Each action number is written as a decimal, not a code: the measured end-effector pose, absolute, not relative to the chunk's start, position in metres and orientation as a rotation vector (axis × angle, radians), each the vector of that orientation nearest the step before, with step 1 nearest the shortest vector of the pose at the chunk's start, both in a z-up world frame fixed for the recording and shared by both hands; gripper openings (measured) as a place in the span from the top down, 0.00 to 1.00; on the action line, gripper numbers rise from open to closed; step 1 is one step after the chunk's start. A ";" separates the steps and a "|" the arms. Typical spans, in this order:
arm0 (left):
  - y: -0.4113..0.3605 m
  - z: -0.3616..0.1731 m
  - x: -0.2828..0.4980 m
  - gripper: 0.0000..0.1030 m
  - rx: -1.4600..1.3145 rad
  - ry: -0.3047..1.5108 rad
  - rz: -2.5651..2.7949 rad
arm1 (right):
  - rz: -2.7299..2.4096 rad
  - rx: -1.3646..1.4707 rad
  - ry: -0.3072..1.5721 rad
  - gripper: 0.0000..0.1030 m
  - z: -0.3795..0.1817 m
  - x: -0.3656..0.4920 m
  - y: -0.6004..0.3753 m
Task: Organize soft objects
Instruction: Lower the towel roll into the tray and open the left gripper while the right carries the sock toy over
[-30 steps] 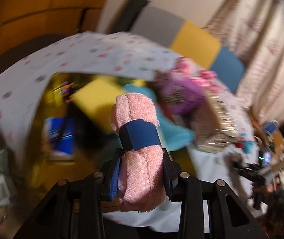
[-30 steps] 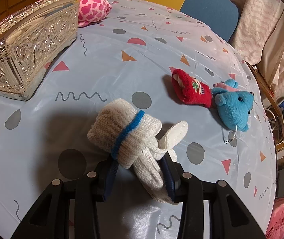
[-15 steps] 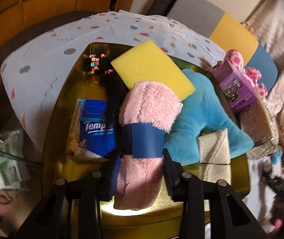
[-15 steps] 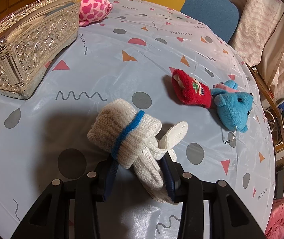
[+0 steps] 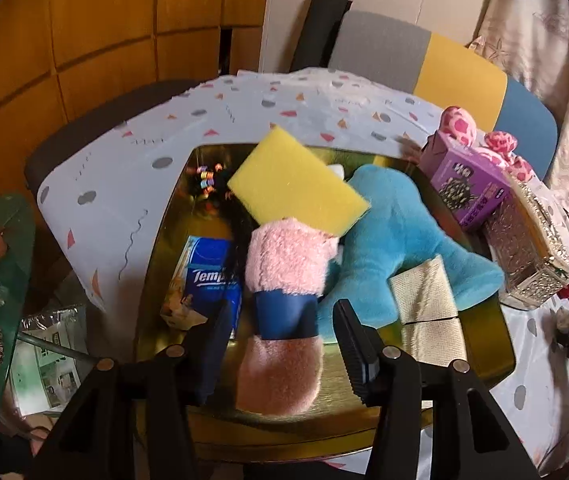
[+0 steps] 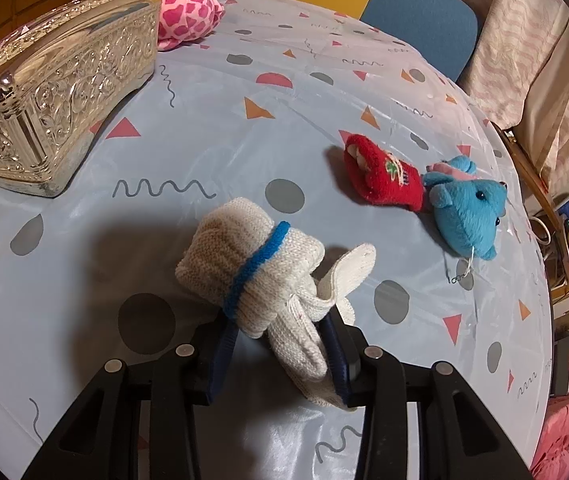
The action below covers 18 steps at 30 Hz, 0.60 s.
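Note:
In the left wrist view my left gripper (image 5: 284, 320) is open above the gold tray (image 5: 488, 360). The pink fuzzy roll with a blue band (image 5: 286, 304) lies between the spread jaws, free of them, resting in the tray. The tray also holds a yellow sponge (image 5: 296, 182), a blue plush (image 5: 388, 240), a beige folded cloth (image 5: 428, 304) and a tissue pack (image 5: 204, 280). In the right wrist view my right gripper (image 6: 280, 336) is shut on a white knitted sock roll with a blue band (image 6: 252, 264), just above the table.
A silver ornate box (image 6: 56, 104) and a pink spotted plush (image 6: 176, 4) sit at the far left of the table. A red mitten (image 6: 384, 176) and a small blue bear (image 6: 468, 212) lie to the right. A purple box (image 5: 468, 184) stands beside the tray.
My left gripper swung over the gold tray, lowered the pink roll and opened, letting it go. My right gripper and the white sock roll have not moved.

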<state>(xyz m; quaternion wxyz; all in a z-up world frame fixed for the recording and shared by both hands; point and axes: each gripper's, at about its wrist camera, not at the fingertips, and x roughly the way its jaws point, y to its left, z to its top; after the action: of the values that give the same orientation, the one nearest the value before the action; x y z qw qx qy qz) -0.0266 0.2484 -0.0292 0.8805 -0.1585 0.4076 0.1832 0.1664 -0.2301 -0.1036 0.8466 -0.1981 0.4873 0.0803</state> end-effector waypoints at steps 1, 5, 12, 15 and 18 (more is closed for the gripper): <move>0.247 -0.027 -0.027 0.45 -0.327 0.842 0.382 | 0.170 -0.419 1.029 0.61 -0.104 0.166 -0.230; 0.237 -0.018 -0.030 0.44 -0.309 0.798 0.371 | 0.170 -0.405 1.045 0.62 -0.103 0.166 -0.232; 0.223 0.000 -0.036 0.40 -0.277 0.729 0.337 | 0.101 -0.350 1.116 0.62 -0.101 0.163 -0.228; 0.221 0.006 -0.038 0.37 -0.267 0.706 0.326 | 0.079 -0.304 1.158 0.62 -0.098 0.160 -0.227; 0.221 0.008 -0.040 0.36 -0.268 0.689 0.324 | 0.084 -0.246 1.184 0.62 -0.096 0.153 -0.226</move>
<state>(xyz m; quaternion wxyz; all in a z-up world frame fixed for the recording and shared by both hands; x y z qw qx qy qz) -0.0400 0.2215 0.0084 0.9197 -0.1302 0.3353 0.1577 0.1531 -0.2257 -0.0963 0.8219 -0.1155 0.5564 0.0393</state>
